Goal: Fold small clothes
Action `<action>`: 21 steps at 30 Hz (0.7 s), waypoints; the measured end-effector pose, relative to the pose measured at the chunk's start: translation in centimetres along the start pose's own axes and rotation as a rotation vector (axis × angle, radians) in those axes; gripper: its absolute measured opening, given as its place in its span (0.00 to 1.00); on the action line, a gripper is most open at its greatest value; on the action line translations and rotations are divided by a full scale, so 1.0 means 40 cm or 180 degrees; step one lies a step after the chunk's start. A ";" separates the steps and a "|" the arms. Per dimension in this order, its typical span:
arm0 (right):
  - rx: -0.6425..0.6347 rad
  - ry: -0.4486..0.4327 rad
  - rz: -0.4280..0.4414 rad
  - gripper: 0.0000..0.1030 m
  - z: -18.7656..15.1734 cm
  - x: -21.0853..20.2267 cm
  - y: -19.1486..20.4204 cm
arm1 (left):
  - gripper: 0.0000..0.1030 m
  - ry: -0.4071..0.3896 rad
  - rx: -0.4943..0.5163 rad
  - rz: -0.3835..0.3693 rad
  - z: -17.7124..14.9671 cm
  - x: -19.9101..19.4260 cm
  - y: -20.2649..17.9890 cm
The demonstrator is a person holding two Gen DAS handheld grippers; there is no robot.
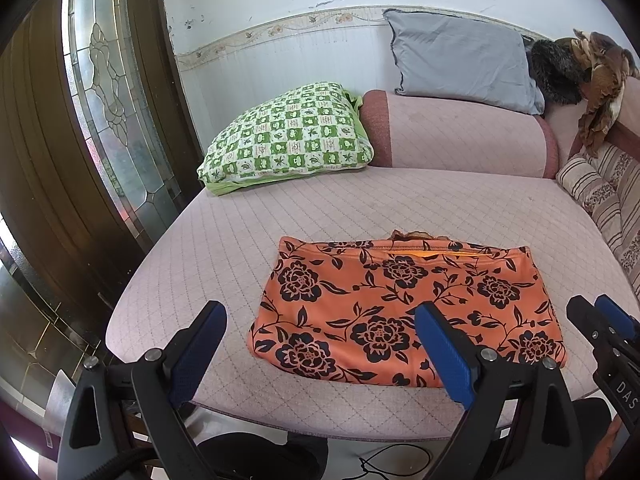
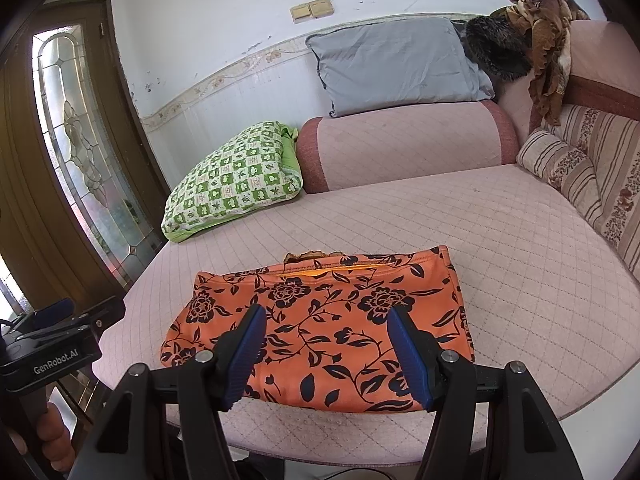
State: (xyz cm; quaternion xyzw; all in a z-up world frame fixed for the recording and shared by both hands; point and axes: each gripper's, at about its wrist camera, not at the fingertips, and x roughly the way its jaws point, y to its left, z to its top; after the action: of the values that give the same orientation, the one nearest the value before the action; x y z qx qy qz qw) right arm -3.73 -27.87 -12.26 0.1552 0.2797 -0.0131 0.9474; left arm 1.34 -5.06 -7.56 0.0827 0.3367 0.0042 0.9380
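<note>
The pink quilted sofa seat (image 1: 360,208) carries everything here, with a green checked pillow (image 1: 288,136) and a grey cushion (image 1: 460,60) well back toward the wall. Near the seat's front edge lies the orange floral garment (image 1: 400,304), spread flat as a wide rectangle. Its long axis runs left to right across both views; the stitched waistband edge, slightly gaping, points away toward the sofa back, and the smooth edge faces the person.

The garment looks already folded at least once, so the step in hand is probably the pause between folds. Neither gripper touches the cloth. The left gripper (image 1: 320,352) hovers over the garment's left part with its fingers set wide and nothing between them. The right gripper (image 2: 326,354) hangs above the near edge, its fingers moderately apart and also empty.

The next move likely calls for pinching one short end, both layers together, and carrying it across to the other end to halve the length.
</note>
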 end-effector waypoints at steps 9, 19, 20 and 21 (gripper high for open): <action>-0.0026 0.0011 0.0014 0.64 -0.003 0.002 0.008 | 0.92 0.0001 -0.0009 0.0000 0.000 -0.001 0.003; -0.0027 0.0020 0.0024 0.65 -0.003 0.004 0.010 | 0.92 0.0004 -0.0029 0.0002 -0.002 0.001 0.006; -0.0027 0.0019 0.0024 0.64 -0.003 0.003 0.010 | 0.92 0.0004 -0.0032 0.0002 -0.002 0.001 0.006; -0.0025 0.0018 0.0021 0.64 -0.004 0.003 0.009 | 0.92 0.0005 -0.0039 0.0002 -0.003 0.001 0.006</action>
State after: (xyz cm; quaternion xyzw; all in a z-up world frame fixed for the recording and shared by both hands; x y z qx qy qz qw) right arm -3.65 -27.47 -12.34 0.1525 0.2819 -0.0083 0.9472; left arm 1.33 -4.81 -7.64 0.0771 0.3373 0.0065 0.9382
